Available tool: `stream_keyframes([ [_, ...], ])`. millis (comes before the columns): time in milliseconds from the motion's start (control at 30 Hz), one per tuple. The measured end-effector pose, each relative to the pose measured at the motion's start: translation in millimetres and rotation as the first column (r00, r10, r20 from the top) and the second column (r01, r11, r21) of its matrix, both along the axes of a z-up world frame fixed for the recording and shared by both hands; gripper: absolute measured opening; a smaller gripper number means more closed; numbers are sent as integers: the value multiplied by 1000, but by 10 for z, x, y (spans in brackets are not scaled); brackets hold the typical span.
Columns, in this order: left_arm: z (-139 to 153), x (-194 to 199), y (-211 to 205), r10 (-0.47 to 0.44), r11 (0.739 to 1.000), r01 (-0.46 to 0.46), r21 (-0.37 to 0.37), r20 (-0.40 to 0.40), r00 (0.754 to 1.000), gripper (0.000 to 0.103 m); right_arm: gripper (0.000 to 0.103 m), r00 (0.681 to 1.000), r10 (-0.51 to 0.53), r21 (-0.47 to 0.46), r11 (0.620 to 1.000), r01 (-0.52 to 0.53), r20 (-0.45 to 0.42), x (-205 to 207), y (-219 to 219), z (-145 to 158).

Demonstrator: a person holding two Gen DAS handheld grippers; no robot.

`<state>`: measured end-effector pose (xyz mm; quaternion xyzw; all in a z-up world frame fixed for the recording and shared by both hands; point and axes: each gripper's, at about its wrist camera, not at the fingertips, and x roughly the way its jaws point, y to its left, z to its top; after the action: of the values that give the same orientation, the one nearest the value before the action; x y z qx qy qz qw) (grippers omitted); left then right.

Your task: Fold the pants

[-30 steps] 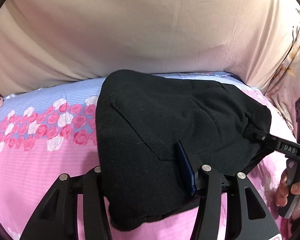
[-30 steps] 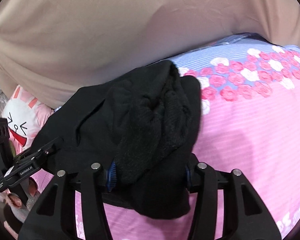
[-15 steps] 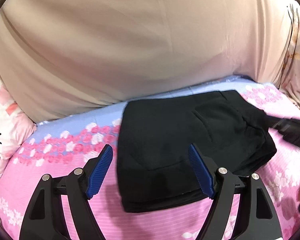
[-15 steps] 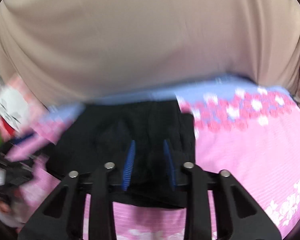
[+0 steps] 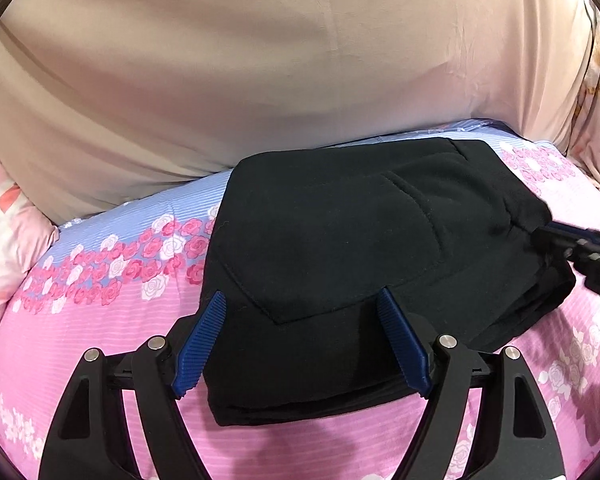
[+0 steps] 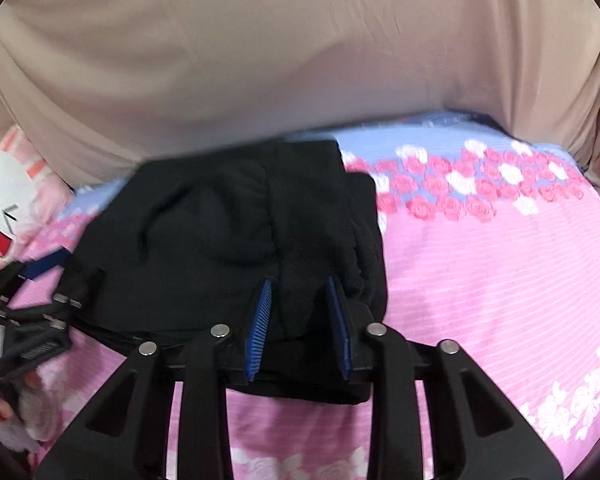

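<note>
Black pants (image 5: 340, 248), folded, lie between our parted left gripper (image 5: 300, 340) fingers. Right gripper (image 6: 300, 328) stands half-open astride a ridge; closing risks dragging folds apart.

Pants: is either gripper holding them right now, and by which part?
Neither. The left gripper and right gripper both stand open over the folded black pants, nothing pinched.

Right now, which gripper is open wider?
The left gripper: its blue pads straddle the folded pants widely, while the right gripper shows a narrower gap.
</note>
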<state>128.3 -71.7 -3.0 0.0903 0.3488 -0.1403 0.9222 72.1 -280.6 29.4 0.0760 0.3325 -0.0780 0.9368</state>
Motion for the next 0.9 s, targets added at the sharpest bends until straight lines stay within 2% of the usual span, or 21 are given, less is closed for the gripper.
stream_keyframes([
  [100, 12, -10, 28, 5, 1000, -5, -12, -5, 1000, 77, 28, 999, -9, -18, 1000, 8, -47, 44, -26, -143],
  [333, 125, -238, 133, 26, 1000, -26, -16, 13, 1000, 76, 31, 998, -29, -6, 1000, 29, 54, -350, 111, 170],
  [367, 148, -298, 162, 31, 999, -31, -19, 17, 999, 76, 33, 997, -45, -24, 999, 47, 67, -438, 136, 189],
  [433, 172, -410, 215, 40, 999, -40, -28, 14, 999, 76, 47, 994, -77, -57, 995, 82, 82, -594, 171, 188],
  [567, 179, -683, 304, 77, 997, -75, -35, 54, 996, 83, 55, 988, -118, -73, 989, 126, 103, -900, 223, 132],
  [633, 165, -819, 332, 95, 995, -94, -24, 79, 992, 86, 66, 986, -129, -93, 986, 140, 107, -1019, 267, 93],
  [800, 73, -1080, 404, 100, 994, -98, -49, 56, 993, 87, 74, 989, -119, -85, 988, 127, 85, -1221, 400, -39],
  [900, -3, -1185, 415, 104, 994, -102, -51, 39, 994, 87, 74, 992, -111, -79, 990, 116, 58, -1288, 497, -129],
])
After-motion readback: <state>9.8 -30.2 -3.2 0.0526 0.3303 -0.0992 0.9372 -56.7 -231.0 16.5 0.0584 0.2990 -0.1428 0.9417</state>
